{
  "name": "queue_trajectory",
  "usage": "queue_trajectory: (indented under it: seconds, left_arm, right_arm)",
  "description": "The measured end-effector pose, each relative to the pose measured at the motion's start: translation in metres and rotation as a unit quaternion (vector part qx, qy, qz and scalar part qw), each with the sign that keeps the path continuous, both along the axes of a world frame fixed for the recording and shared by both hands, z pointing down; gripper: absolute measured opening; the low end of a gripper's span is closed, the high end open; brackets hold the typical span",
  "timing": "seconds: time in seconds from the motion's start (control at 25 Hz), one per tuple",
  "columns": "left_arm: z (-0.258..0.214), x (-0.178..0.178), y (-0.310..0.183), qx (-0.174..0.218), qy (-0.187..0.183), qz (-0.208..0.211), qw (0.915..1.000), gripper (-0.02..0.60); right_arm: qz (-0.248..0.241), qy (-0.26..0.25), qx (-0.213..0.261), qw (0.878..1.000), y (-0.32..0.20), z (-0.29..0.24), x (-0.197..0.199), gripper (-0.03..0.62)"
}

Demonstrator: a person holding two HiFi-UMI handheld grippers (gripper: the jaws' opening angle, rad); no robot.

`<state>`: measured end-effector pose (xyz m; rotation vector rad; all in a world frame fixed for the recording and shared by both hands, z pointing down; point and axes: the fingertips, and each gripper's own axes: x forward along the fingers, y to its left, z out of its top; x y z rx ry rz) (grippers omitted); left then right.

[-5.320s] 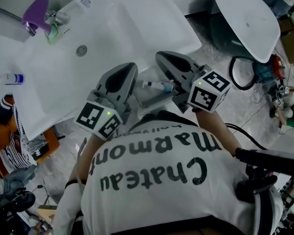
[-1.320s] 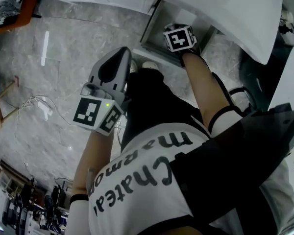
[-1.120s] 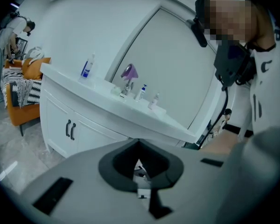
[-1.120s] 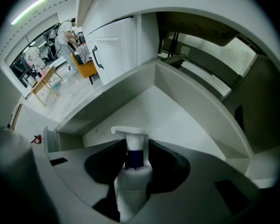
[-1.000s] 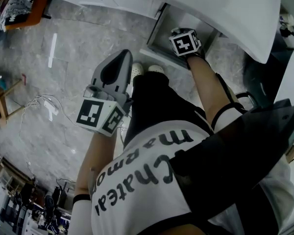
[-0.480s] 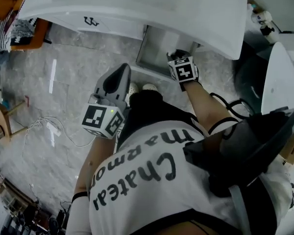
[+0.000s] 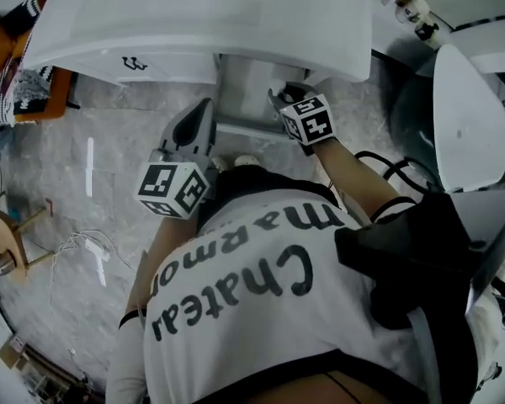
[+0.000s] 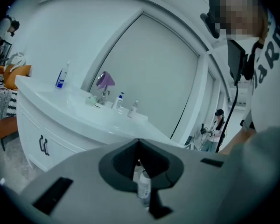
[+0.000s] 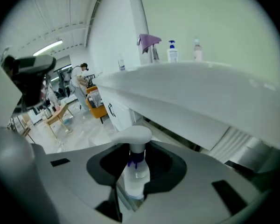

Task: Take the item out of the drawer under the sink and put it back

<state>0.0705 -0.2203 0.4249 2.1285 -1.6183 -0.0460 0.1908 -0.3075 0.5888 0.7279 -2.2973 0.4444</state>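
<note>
In the head view the drawer (image 7: 240,87) stands pulled out under the white sink (image 7: 236,15). My right gripper (image 7: 286,99) is at the drawer's right front corner. In the right gripper view a small white pump bottle (image 9: 134,171) stands upright between its jaws, which are shut on its body, with the sink edge above. My left gripper (image 7: 204,109) hovers just left of the drawer front, pointing at the vanity. Its tips meet. A small bottle (image 8: 143,186) shows through the thin slit between the left jaws; whether it touches them is unclear.
A cabinet door with a dark handle (image 7: 133,62) lies left of the drawer. Bottles (image 8: 60,77) and a purple item (image 8: 105,80) stand on the sink top. A white basin (image 7: 467,116) and cables (image 7: 387,162) lie to the right, an orange chair (image 7: 0,49) to the left.
The head view has swung up, and the sink top now shows. The right gripper has come back from inside the drawer to its front corner. The left gripper stays beside the drawer.
</note>
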Motion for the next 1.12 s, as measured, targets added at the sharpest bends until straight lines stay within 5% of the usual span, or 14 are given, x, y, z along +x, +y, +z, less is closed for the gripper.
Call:
queue_trajectory:
  seconds: [0.36,0.64,0.84,1.12]
  left_arm:
    - [-0.049,0.037,-0.042,0.058,-0.008,0.044,0.9973,0.005]
    - [-0.099,0.045,-0.074,0.105,0.006,0.052,0.9931,0.005]
    - [-0.127,0.047,-0.091,0.138,0.019,0.091,0.9861,0.005]
    - [-0.137,0.04,-0.103,0.134,0.025,0.151,0.9791,0.005]
  right_arm:
    - [0.023,-0.155,0.027,0.987,0.002,-0.132,-0.001,0.112]
    - [0.057,-0.252,0.072,0.963,-0.016,-0.228,0.014,0.114]
    - [0.082,-0.264,0.137,0.951,-0.028,-0.273,0.023,0.112]
    - [0.15,-0.242,0.17,0.943,-0.05,-0.295,0.029,0.112]
